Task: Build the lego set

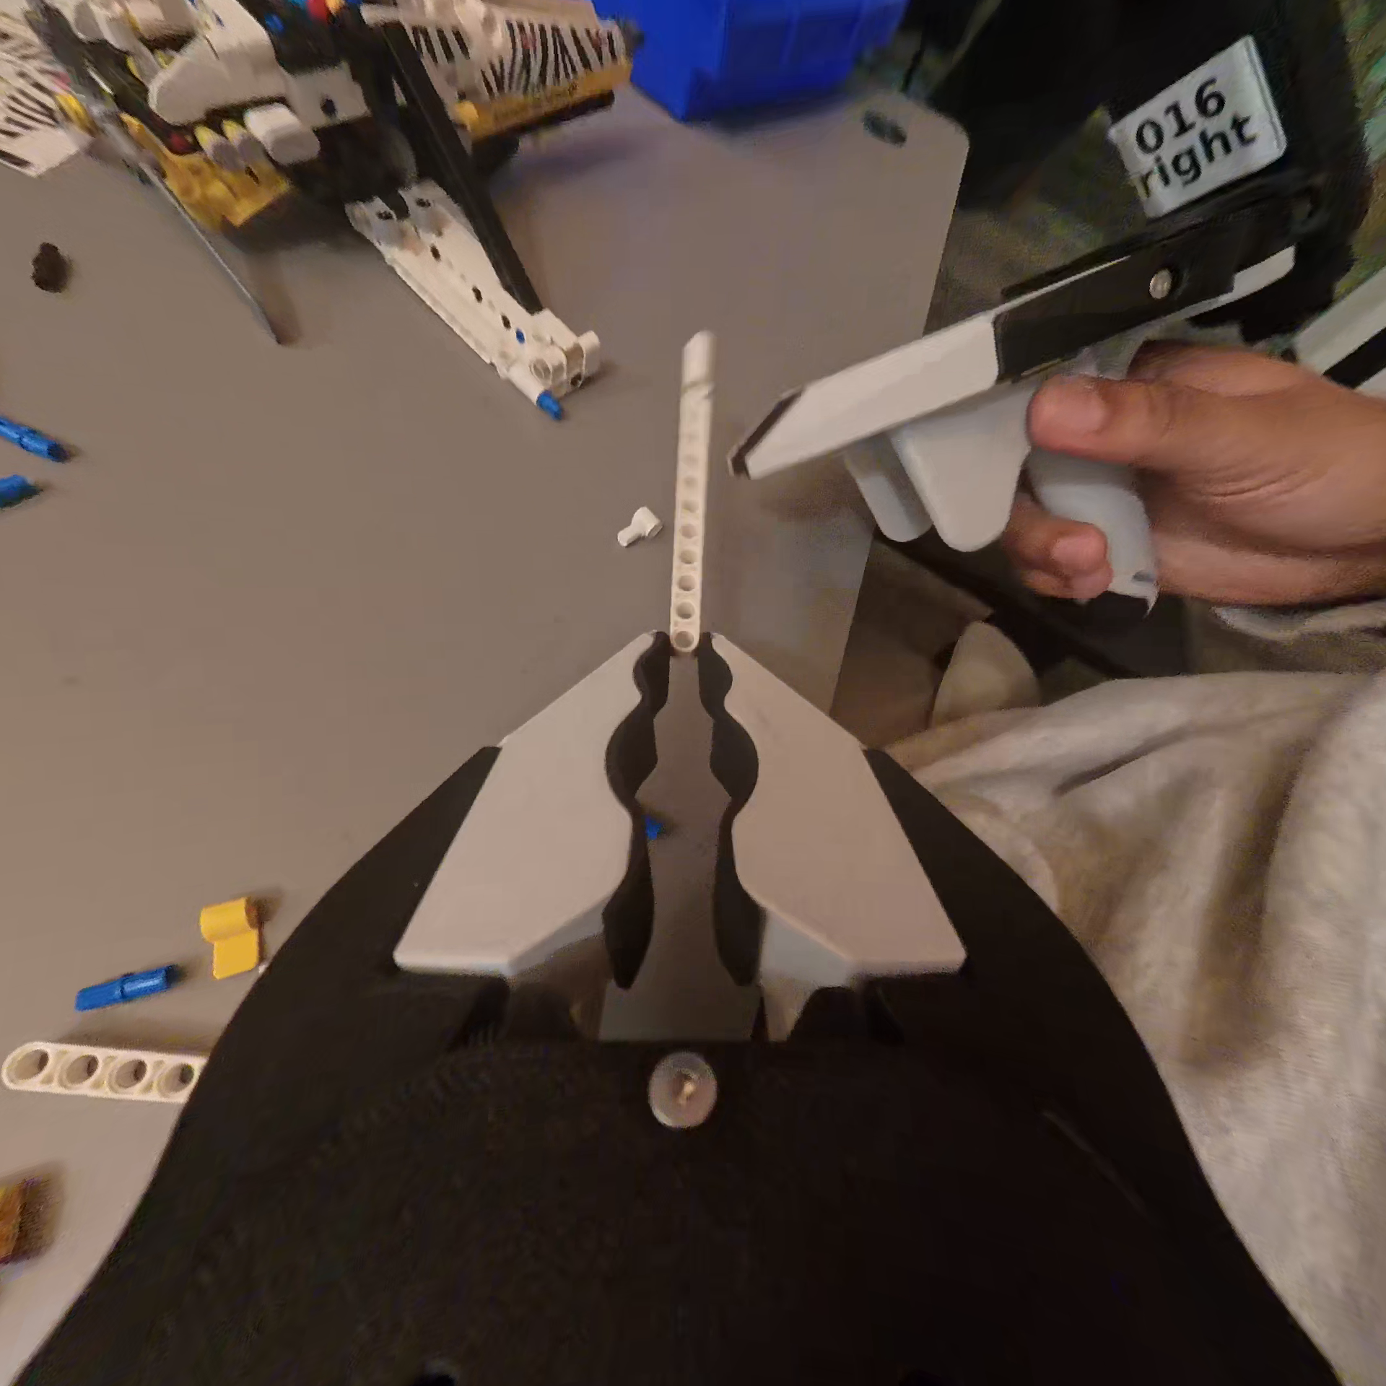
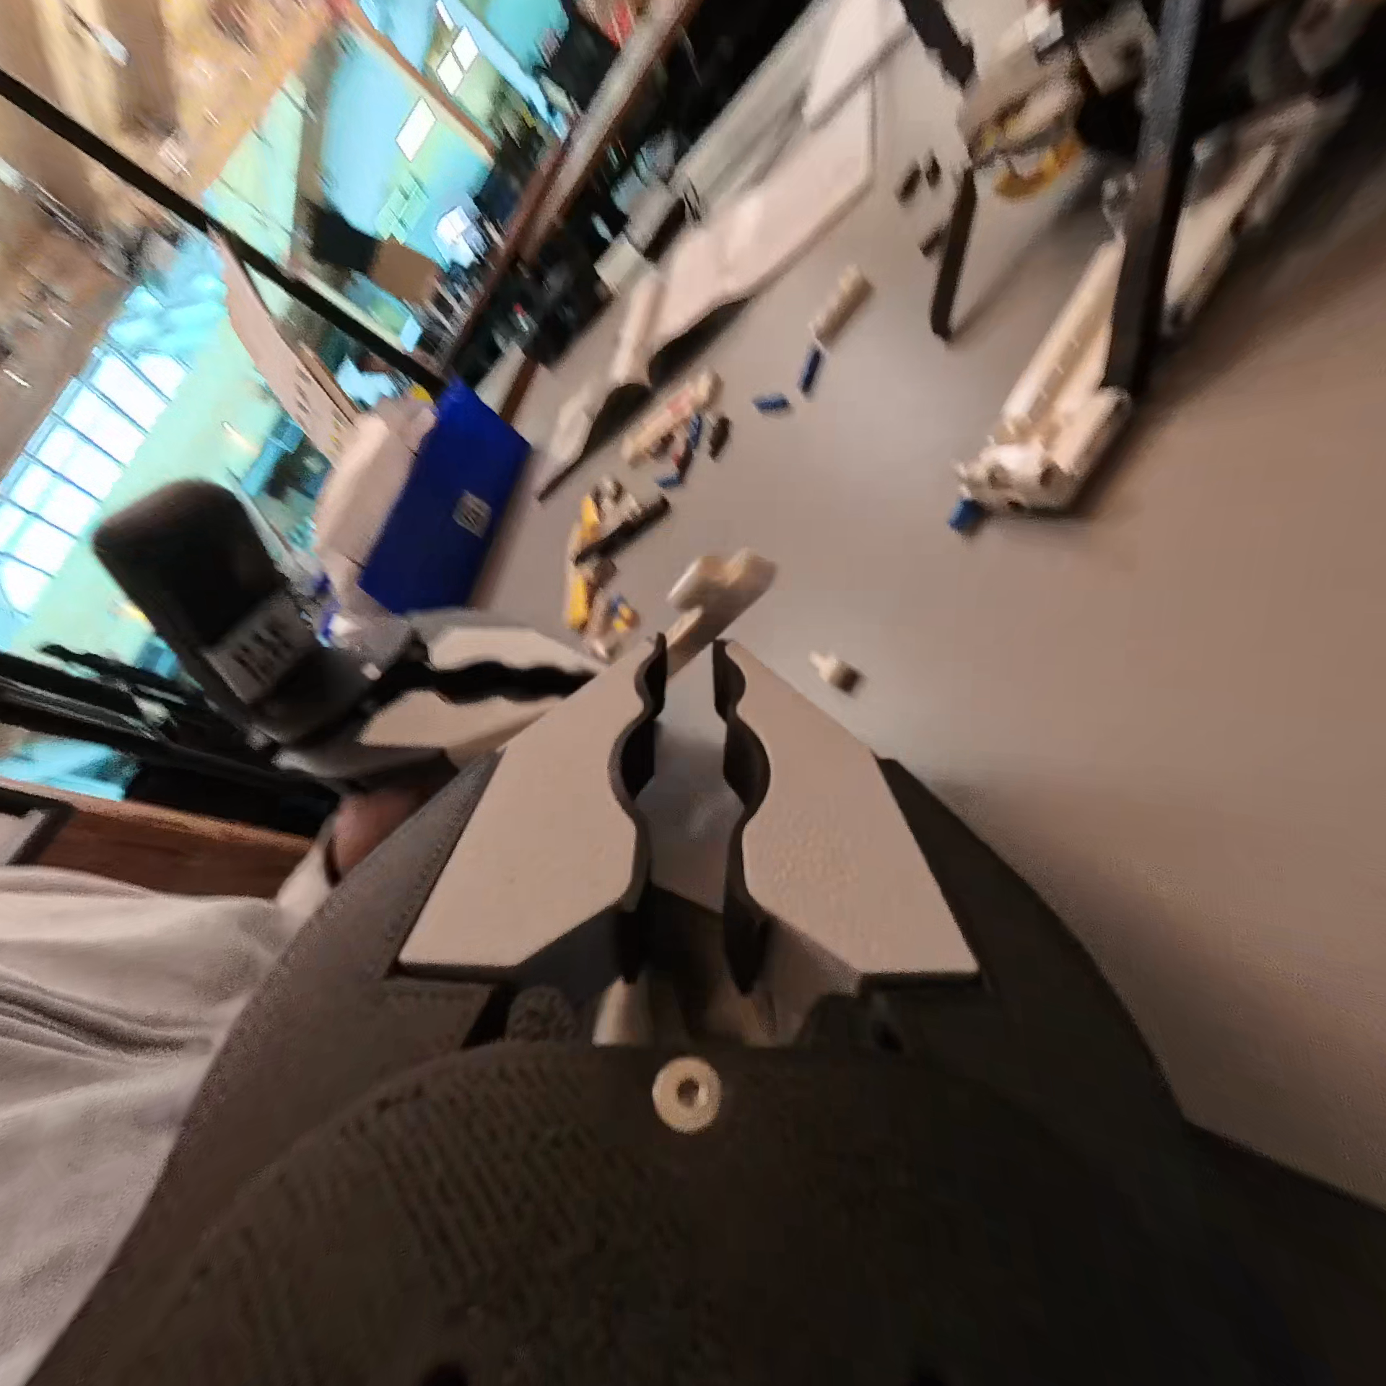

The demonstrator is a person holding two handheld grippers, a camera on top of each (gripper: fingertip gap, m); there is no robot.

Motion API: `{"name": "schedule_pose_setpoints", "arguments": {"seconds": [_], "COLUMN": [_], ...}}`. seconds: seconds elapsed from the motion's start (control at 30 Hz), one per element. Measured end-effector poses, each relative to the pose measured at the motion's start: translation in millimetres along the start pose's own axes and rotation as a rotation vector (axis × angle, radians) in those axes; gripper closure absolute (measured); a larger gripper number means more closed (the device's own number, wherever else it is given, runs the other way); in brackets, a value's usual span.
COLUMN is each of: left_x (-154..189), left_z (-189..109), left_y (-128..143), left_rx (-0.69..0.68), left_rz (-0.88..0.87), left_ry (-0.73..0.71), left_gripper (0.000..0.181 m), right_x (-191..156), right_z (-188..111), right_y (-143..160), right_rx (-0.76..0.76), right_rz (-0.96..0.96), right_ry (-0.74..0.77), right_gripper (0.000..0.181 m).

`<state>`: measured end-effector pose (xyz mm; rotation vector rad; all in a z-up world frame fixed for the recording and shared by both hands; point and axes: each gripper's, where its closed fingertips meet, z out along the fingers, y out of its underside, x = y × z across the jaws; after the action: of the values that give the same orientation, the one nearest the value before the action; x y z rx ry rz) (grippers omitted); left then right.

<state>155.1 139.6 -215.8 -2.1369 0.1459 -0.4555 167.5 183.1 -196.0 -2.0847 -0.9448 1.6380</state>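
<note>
My left gripper is shut on one end of a long white holed beam, which points forward above the grey table. My right gripper, held by a hand, hovers just right of the beam's middle without touching it. In the blurred right wrist view its jaws stand a narrow gap apart with nothing clamped. The beam's far end shows just beyond them, and the left gripper is at the left. The large white, yellow and black lego model stands at the back left, with a white arm reaching toward the beam.
A small white connector lies left of the beam. Blue pins, a yellow piece and a short white beam lie at the left. A blue bin stands behind. The table edge runs at the right, beside a grey-clothed lap. My hands' fingertips stand some 6 cm from each other. The small white connector is about 5 cm from my right fingertips. Look for it in the right wrist view too.
</note>
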Motion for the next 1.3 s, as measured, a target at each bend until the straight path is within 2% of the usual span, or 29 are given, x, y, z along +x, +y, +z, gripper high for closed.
{"name": "schedule_pose_setpoints", "arguments": {"seconds": [0.07, 0.17, 0.3, 0.37, 0.53, 0.6, 0.73, 0.87, 1.0, 1.23, 1.3], "left_x": [-1, -2, -7, -11, -14, -19, -24, -23, -23, -21, -20], "left_z": [6, 9, 9, 10, 10, 9, 2, -2, -1, 4, 5], "left_y": [4, 7, 15, 16, 13, 12, 4, 0, 1, 5, 6], "left_rx": [-0.048, -0.089, -0.149, -0.159, -0.152, -0.146, -0.088, -0.037, -0.050, -0.083, -0.091], "left_rz": [-0.006, -0.041, -0.007, -0.012, -0.026, -0.022, -0.049, -0.115, -0.106, -0.088, -0.090], "left_ry": [0.022, 0.081, 0.089, 0.077, 0.086, 0.065, 0.065, 0.122, 0.106, 0.091, 0.091], "left_gripper": [0.177, 0.177, 0.177, 0.176, 0.169, 0.164, 0.163, 0.164, 0.165, 0.170, 0.172], "right_x": [12, 18, 22, 20, 25, 31, 27, 27, 28, 42, 42], "right_z": [-4, -16, -32, -31, -3, 5, 16, 20, 22, 10, 7], "right_y": [17, 19, -11, -25, -17, -9, -1, 1, 7, 0, 8], "right_rx": [-0.086, -0.069, 0.018, 0.006, -0.274, -0.374, -0.450, -0.539, -0.619, -0.654, -0.682], "right_rz": [-0.018, -0.090, -0.278, -0.401, -0.742, -0.850, -0.995, -1.025, -0.984, -1.020, -0.952], "right_ry": [0.027, 0.018, 0.065, 0.092, 0.176, 0.203, 0.193, 0.175, 0.133, 0.181, 0.119], "right_gripper": [0.167, 0.159, 0.159, 0.153, 0.153, 0.164, 0.168, 0.164, 0.164, 0.168, 0.158]}}
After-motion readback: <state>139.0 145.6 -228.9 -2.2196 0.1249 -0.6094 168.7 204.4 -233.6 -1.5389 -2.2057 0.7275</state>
